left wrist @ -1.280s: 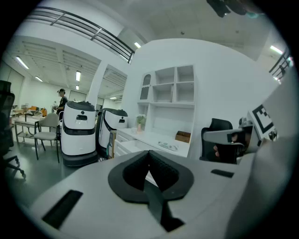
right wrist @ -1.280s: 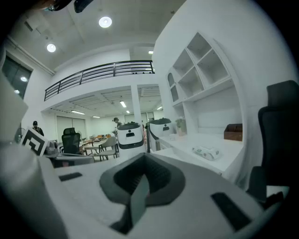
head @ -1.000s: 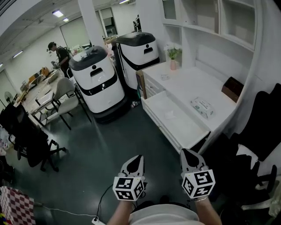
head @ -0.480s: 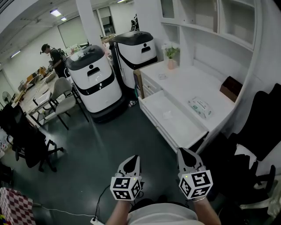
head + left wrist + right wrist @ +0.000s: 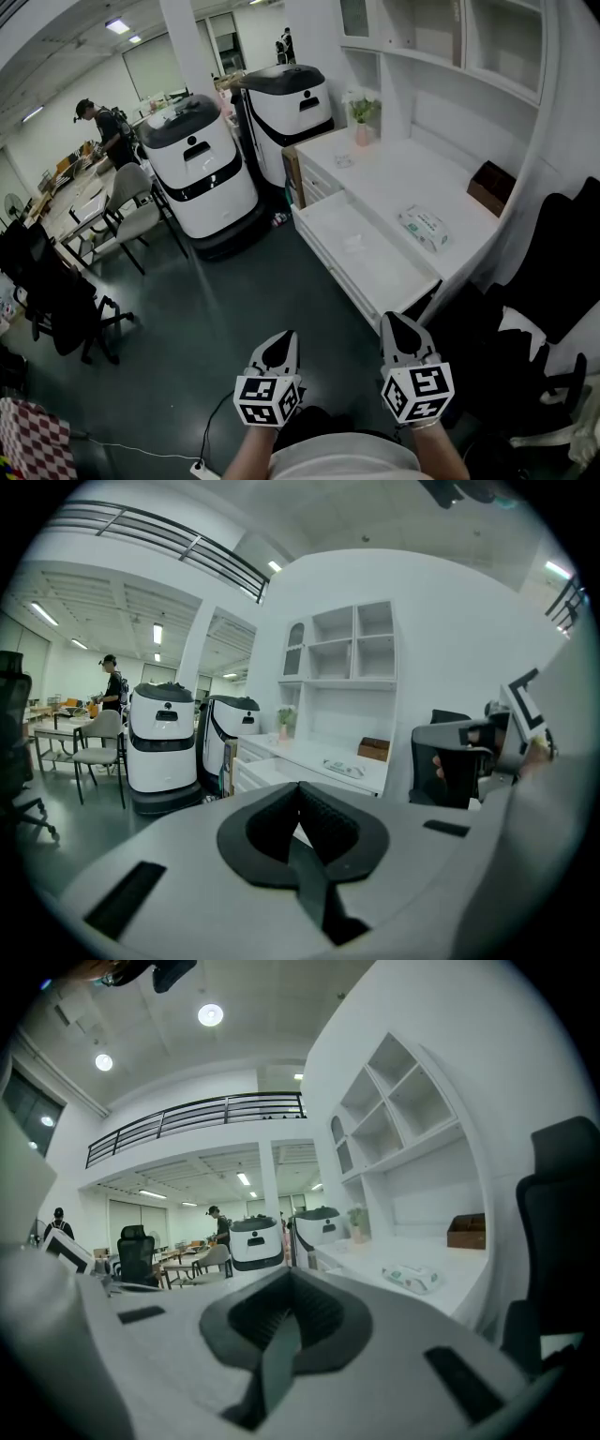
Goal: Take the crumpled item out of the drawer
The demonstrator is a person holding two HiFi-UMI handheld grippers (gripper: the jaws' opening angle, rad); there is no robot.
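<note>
The white drawer [image 5: 389, 281] stands pulled out from the white cabinet, ahead and to the right in the head view. A small pale crumpled item [image 5: 352, 241] lies inside it toward the far end. My left gripper [image 5: 280, 341] and right gripper [image 5: 395, 322] hang side by side low in that view, well short of the drawer, over the dark floor. Both are shut with nothing between their jaws. In the left gripper view the shut left gripper [image 5: 298, 787] points toward the cabinet. The right gripper view shows the shut right gripper [image 5: 287, 1273] aimed the same way.
A tissue pack [image 5: 424, 228], a brown box [image 5: 492, 187] and a potted plant [image 5: 361, 114] are on the counter. Two white service robots [image 5: 202, 169] [image 5: 291, 105] stand left of the cabinet. A black office chair [image 5: 553, 272] is at the right. A cable [image 5: 217, 420] lies on the floor.
Both grippers stay almost where they were, still shut. The person at the far back left has stepped further left, and the head view has shifted slightly.
</note>
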